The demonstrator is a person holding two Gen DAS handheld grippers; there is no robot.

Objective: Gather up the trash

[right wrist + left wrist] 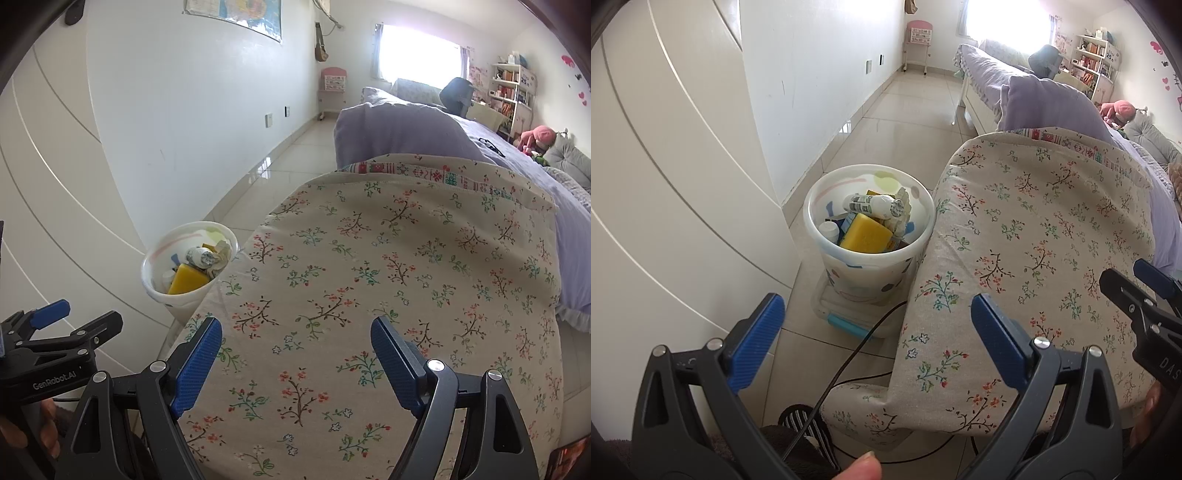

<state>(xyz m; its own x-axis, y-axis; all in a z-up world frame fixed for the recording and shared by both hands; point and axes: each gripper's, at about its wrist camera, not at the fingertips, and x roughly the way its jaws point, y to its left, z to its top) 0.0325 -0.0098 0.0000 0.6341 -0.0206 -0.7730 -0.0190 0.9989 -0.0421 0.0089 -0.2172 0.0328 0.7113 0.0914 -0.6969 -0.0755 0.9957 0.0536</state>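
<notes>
A white patterned trash bin [827, 266] stands on the floor beside the floral-covered board [1034, 240]. Inside it lie a yellow sponge [866, 236], a white bottle [871, 205] and crumpled paper [903, 210]. My left gripper [877, 339] hangs open above the floor just in front of the bin, with nothing between its blue pads. In the right wrist view my right gripper [297, 365] is open over the floral cloth [369, 277], also holding nothing. The bin [155, 284] shows there at the left, past the board's edge. Each gripper appears at the margin of the other's view.
The bin rests on a clear box with a blue latch [846, 325]. A black cable [849, 354] runs across the tiles under the board. White wardrobe doors [665, 184] close off the left. A lilac bed [517, 173] lies behind the board.
</notes>
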